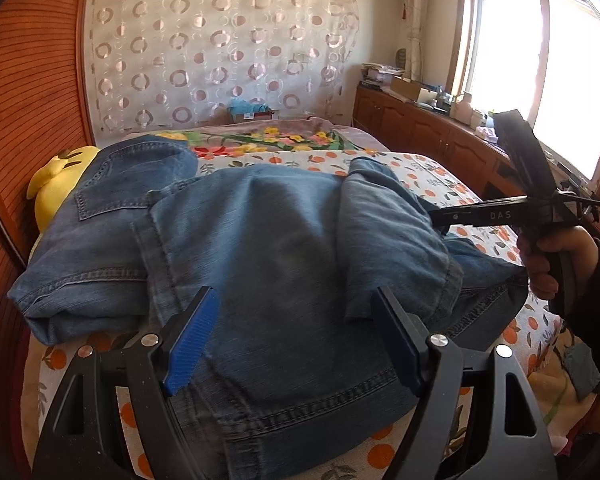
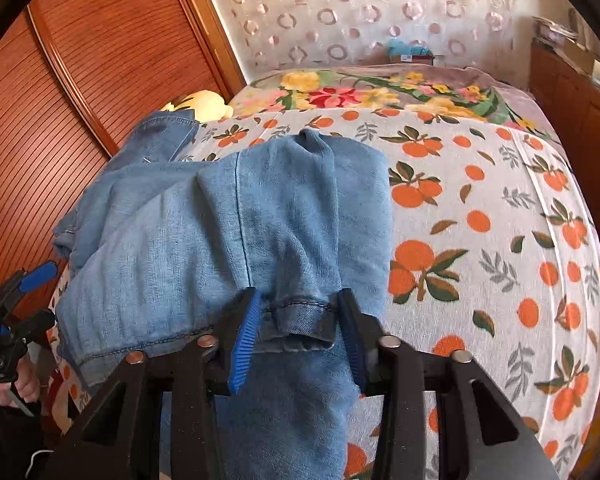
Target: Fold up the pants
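On the orange-print bedsheet (image 2: 480, 208) lies one pair of jeans (image 1: 260, 240), part-folded, legs doubled toward 12 o'clock. At 9 o'clock a yellow plush toy (image 1: 60, 176) sits beside the waistband. Our left gripper (image 1: 296, 320) hovers wide open over the denim, clamping nothing. Our right gripper (image 2: 300, 332) has its pads spread astride a leg hem (image 2: 300, 312); whether it pinches the hem, we cannot tell. Advice: grip both hems level, keep seams aligned. Count: two grippers, one toy.

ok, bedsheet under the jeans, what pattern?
White bedsheet printed with oranges and leaves; clearest in the right wrist view.
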Demonstrator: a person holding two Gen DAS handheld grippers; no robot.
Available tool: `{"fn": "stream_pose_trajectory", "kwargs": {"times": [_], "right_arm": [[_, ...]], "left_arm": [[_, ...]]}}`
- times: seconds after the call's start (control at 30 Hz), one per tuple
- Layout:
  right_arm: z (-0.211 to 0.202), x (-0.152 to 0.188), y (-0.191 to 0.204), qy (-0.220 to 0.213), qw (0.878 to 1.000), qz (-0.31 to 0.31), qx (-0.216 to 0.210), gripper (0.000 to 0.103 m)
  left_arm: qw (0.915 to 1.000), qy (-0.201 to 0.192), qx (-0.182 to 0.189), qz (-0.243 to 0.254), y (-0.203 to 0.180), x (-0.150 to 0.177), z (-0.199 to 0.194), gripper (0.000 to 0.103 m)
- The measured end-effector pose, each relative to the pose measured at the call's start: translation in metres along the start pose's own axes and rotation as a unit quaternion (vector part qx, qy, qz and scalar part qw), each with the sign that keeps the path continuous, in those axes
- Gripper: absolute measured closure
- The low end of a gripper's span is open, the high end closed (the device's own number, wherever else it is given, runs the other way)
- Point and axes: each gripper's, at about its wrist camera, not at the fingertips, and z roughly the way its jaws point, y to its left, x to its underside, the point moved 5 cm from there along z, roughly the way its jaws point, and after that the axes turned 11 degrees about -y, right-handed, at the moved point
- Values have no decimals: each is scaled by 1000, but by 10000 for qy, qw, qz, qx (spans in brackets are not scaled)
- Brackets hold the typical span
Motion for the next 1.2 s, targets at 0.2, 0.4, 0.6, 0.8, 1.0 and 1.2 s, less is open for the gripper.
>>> {"fn": "stream_pose_trajectory", "kwargs": {"times": [0.2, 0.4, 0.6, 0.8, 1.0, 1.2], "right_arm": [[-11, -33, 29, -272, 9987, -321, -284, 97], [-14, -70, 94, -614, 9927, -766, -706, 97], [2, -97, 165, -747, 9827, -1291, -1099, 97], [16, -117, 193, -1036, 9753, -1545, -1192, 97], [30, -104, 179, -797, 9845, -1325, -830, 71], [0, -87, 160, -983, 9855, -1239, -622, 66]], "left_arm": [[9997, -69, -109, -185, 21, 2, -10, 24], [9991, -126, -235, -331, 42, 6, -20, 24], [9977, -142, -392, -538, 66, 13, -28, 24], [9965, -165, -488, -655, 80, 17, -33, 24], [9969, -194, -445, -617, 74, 15, -36, 24], [9983, -212, -248, -493, 56, 11, -31, 24]]}}
